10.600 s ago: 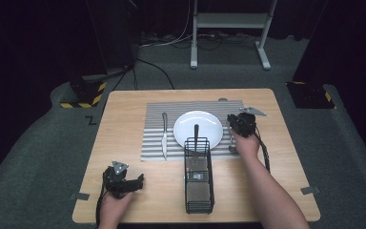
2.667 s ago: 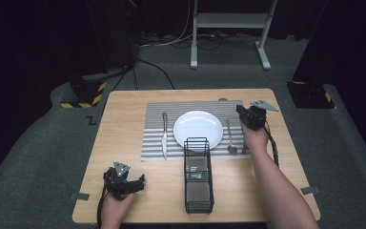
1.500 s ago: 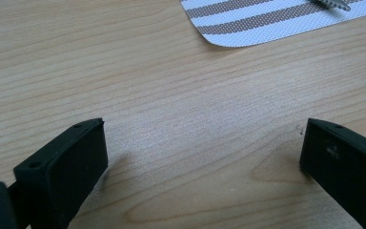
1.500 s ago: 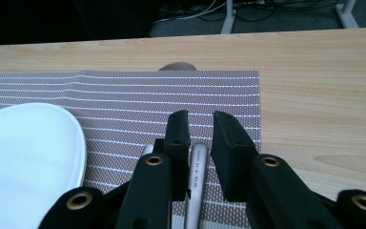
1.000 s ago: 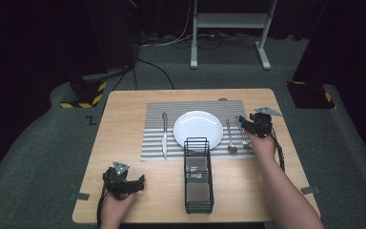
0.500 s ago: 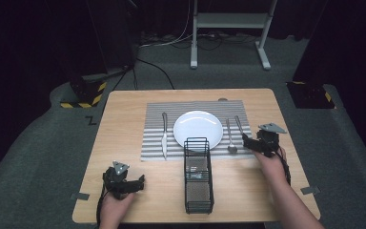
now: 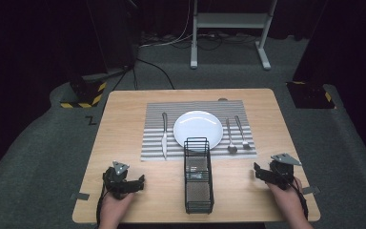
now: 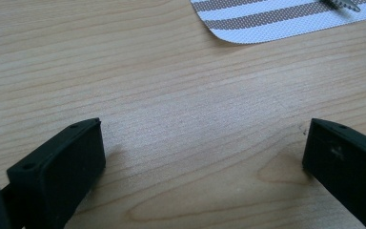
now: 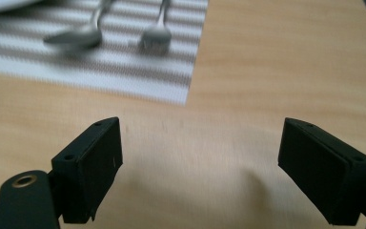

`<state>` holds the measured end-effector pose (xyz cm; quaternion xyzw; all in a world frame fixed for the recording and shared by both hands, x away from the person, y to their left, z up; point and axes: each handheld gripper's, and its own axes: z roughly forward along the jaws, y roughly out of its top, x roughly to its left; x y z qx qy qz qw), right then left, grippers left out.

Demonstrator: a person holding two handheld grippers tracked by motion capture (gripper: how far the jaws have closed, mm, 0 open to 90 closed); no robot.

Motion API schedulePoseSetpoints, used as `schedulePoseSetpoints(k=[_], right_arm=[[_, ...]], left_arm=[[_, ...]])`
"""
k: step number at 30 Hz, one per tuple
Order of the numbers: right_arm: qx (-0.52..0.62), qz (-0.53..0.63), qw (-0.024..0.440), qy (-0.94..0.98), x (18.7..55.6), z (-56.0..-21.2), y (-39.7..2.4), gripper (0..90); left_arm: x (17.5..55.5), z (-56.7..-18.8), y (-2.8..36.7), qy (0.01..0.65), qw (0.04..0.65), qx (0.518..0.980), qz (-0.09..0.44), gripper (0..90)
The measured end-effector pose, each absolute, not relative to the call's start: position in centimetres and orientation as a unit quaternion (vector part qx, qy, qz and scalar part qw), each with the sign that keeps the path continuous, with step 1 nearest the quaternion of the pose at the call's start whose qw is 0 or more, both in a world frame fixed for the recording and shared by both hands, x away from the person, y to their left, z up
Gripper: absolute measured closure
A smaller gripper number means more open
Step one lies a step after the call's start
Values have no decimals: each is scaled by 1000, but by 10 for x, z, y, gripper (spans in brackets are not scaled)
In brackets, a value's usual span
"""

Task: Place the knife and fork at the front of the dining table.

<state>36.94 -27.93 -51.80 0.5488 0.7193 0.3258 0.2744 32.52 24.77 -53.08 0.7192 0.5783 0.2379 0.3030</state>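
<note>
A white plate (image 7: 198, 129) lies in the middle of a striped placemat (image 7: 152, 114). A knife (image 7: 164, 136) lies to its left, a spoon (image 7: 229, 138) and a fork (image 7: 240, 131) to its right. My right gripper (image 7: 258, 171) hovers low over bare wood at the near right; its jaws have just been opening, and it is open with nothing between them. From that gripper (image 9: 200, 157) the spoon (image 9: 74, 38) and fork (image 9: 156, 34) lie ahead on the mat. My left gripper (image 7: 140, 181) rests open and empty at the near left, with bare wood between its pads (image 8: 198, 148).
A black wire caddy (image 7: 198, 174) stands lengthwise on the table (image 7: 124, 109) between the two grippers, its far end at the plate's near rim. The placemat's corner (image 8: 276, 21) and the knife's tip (image 8: 340, 4) lie ahead of the left gripper.
My right gripper has pulled back from beside the fork on the mat to the near right of the table, and its jaws stand wider. The left gripper has not moved.
</note>
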Motion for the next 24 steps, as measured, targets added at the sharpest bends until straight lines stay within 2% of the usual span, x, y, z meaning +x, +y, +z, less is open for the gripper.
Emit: schedulePoseSetpoints(k=[4, 10, 24], right_arm=[[557, 314, 248, 728, 354, -525, -288, 138], [571, 308, 257, 716, 342, -525, -280, 139], [541, 320, 243, 739, 345, -525, -276, 144]], left_arm=[[325, -531, 248, 577, 302, 720, 239, 7], [324, -531, 251, 565, 308, 730, 232, 8], [324, -531, 250, 564, 307, 731, 233, 7]])
